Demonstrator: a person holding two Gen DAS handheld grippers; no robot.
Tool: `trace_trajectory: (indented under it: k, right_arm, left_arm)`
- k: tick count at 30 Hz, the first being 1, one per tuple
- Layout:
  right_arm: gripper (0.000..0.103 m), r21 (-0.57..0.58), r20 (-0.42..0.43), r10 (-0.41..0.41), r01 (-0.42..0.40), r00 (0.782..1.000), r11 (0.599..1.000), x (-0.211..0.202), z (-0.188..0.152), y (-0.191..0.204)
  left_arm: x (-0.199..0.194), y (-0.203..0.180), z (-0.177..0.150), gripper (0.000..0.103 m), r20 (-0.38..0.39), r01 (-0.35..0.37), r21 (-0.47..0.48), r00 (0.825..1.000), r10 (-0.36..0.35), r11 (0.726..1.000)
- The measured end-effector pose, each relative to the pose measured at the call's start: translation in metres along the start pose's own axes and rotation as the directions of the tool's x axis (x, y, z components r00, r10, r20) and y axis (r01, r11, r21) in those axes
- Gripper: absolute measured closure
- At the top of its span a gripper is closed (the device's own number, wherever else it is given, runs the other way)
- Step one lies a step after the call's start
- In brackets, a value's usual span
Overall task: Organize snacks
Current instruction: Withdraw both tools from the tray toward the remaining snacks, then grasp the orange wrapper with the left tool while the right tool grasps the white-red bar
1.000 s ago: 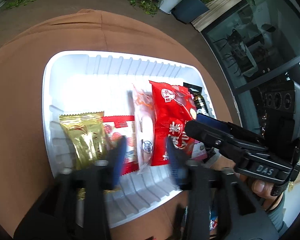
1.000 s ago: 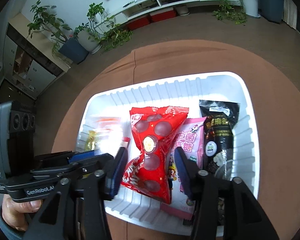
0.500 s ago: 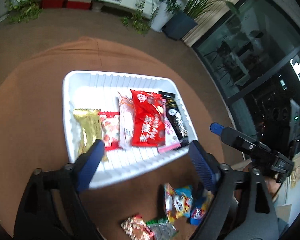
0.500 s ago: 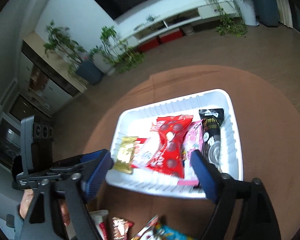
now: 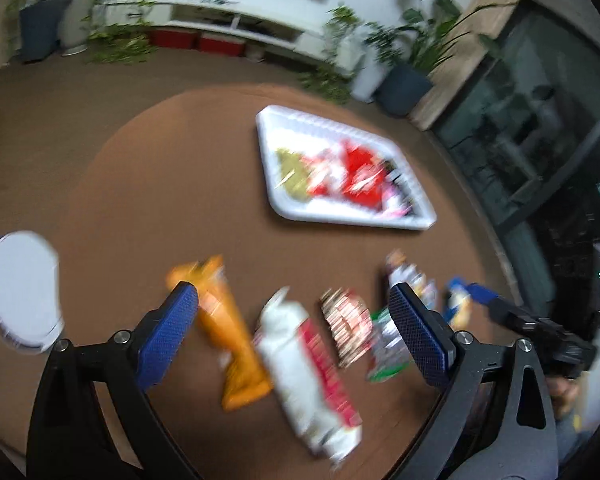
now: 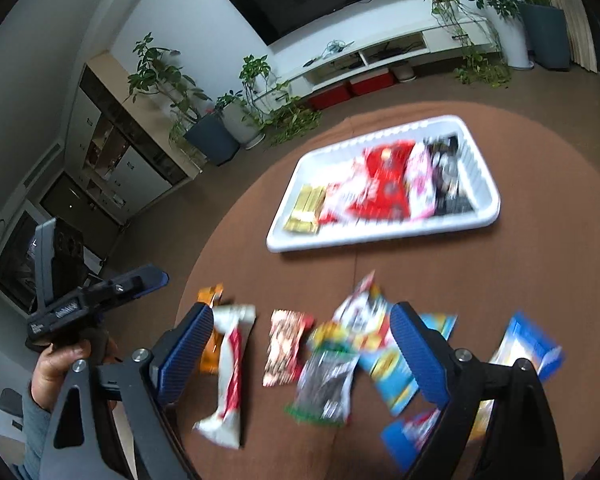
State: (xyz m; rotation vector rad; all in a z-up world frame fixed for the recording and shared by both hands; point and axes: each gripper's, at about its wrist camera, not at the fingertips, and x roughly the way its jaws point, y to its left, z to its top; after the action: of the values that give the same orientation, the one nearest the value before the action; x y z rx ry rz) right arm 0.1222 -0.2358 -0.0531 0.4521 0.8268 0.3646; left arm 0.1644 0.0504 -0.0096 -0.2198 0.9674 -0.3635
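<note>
Snacks split between tray and table

Snacks lie loose on the brown table (image 6: 540, 240) in front of you; from the left, an orange packet (image 5: 228, 344), a white-and-red packet (image 5: 308, 364), a speckled red packet (image 6: 284, 348), a dark green-edged packet (image 6: 328, 384) and blue packets (image 6: 528, 344). Beyond them, the white tray (image 6: 488, 208) holds gold, red, pink and black packets side by side. Your left gripper (image 5: 294, 300) and right gripper (image 6: 300, 316) both hang above the loose row, jaws wide apart, gripping nothing.

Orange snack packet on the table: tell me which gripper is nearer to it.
Left. The left gripper has the orange snack packet just inside its left finger; the right gripper is off to its right, packet outside its fingers.
</note>
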Motion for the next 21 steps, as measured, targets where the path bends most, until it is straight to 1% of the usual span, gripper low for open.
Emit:
trace_trajectory:
  k: [3, 5, 7, 9, 10, 11, 12, 21]
  right_arm:
    - [0.011, -0.018, -0.017, -0.006, 0.006, 1.000, 1.000, 0.000, -0.023, 0.013]
    - [0.011, -0.047, -0.031, -0.019, 0.018, 0.999, 0.999, 0.001, -0.034, 0.022]
    - [0.012, -0.067, -0.040, -0.024, 0.022, 0.999, 0.997, 0.001, -0.044, 0.028]
    - [0.015, -0.076, -0.051, -0.028, 0.024, 0.998, 0.997, 0.002, -0.049, 0.031]
    - [0.017, -0.080, -0.056, -0.029, 0.025, 0.998, 0.996, 0.002, -0.052, 0.032]
    - [0.018, -0.084, -0.061, -0.032, 0.026, 0.998, 0.996, 0.003, -0.054, 0.033]
    - [0.019, -0.087, -0.067, -0.035, 0.029, 0.997, 0.996, 0.004, -0.056, 0.034]
    - [0.024, -0.138, -0.097, -0.039, 0.026, 0.995, 0.990, 0.014, -0.064, 0.048]
  left_arm:
    - [0.006, 0.011, -0.021, 0.007, -0.020, -0.072, -0.025, 0.997, 0.071, 0.997]
    - [0.012, 0.020, -0.029, 0.008, -0.020, -0.092, -0.053, 0.996, 0.091, 0.994]
    - [0.017, 0.025, -0.032, 0.015, -0.021, -0.111, -0.060, 0.994, 0.110, 0.992]
    - [0.021, 0.028, -0.031, 0.033, -0.029, -0.117, -0.047, 0.993, 0.115, 0.992]
    - [0.024, 0.030, -0.032, 0.038, -0.034, -0.123, -0.043, 0.992, 0.121, 0.992]
    - [0.027, 0.031, -0.030, 0.047, -0.041, -0.128, -0.040, 0.991, 0.126, 0.991]
    - [0.030, 0.031, -0.031, 0.053, -0.048, -0.132, -0.041, 0.990, 0.130, 0.990]
    - [0.067, 0.030, -0.033, 0.054, -0.091, -0.147, -0.030, 0.985, 0.144, 0.989]
